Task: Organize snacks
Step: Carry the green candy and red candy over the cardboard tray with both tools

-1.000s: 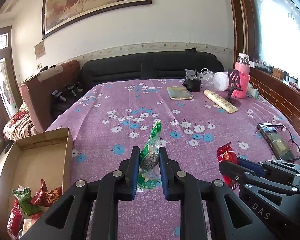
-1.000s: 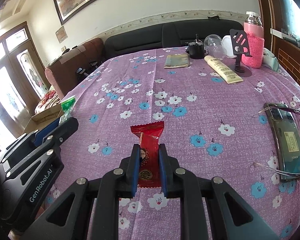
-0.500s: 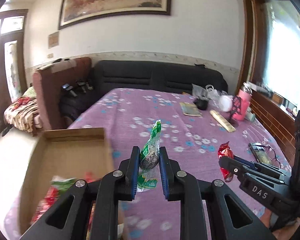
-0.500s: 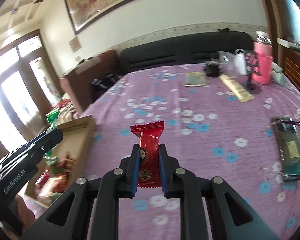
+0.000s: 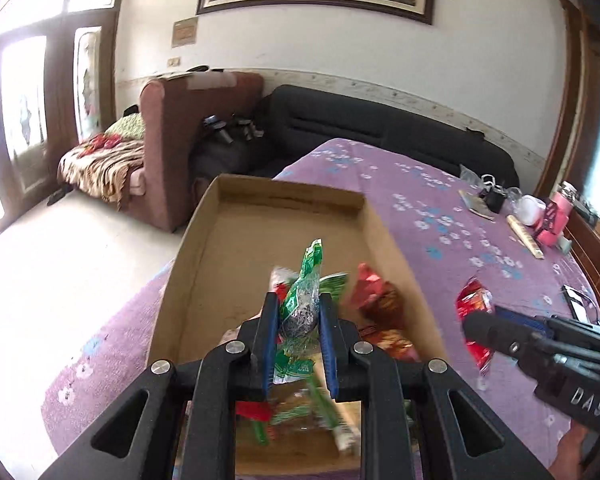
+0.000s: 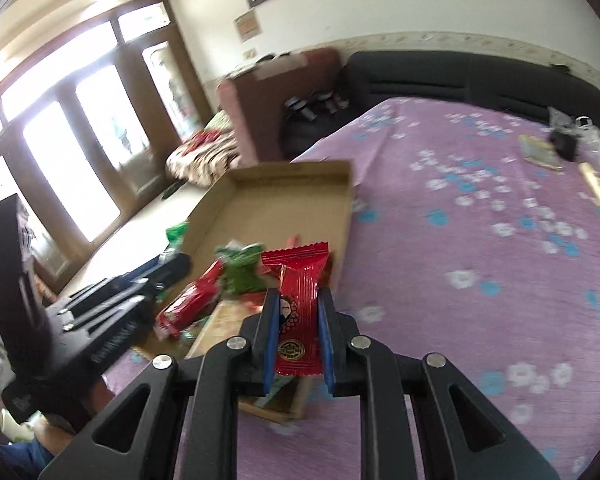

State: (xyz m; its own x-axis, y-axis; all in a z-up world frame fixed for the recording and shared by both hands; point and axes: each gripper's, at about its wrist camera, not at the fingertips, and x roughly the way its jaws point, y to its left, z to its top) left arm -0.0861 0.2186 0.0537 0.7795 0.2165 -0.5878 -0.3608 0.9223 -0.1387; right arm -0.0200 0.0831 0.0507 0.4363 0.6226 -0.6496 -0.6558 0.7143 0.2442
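My left gripper [image 5: 299, 316] is shut on a green-wrapped snack [image 5: 302, 300] and hangs over the near half of an open cardboard box [image 5: 288, 204]. Several red and green snack packets [image 5: 380, 304] lie in that box. In the right wrist view my right gripper [image 6: 299, 312] is shut on a red snack packet [image 6: 300, 304], above the box's near right corner [image 6: 340, 216]. The left gripper [image 6: 140, 284] shows at the left of that view, and the right gripper [image 5: 484, 324] with its red packet at the right of the left wrist view.
The box sits at the left edge of a table under a purple flowered cloth [image 6: 480, 240]. At the far right stand a pink bottle [image 5: 556, 216], a cream tube [image 5: 524, 236] and a black cup [image 6: 564, 144]. A brown armchair [image 5: 188, 136] and dark sofa [image 5: 380, 128] lie beyond.
Both grippers have swung left from the middle of the table to above the cardboard box, each keeping its snack. The box now fills the centre of both views.
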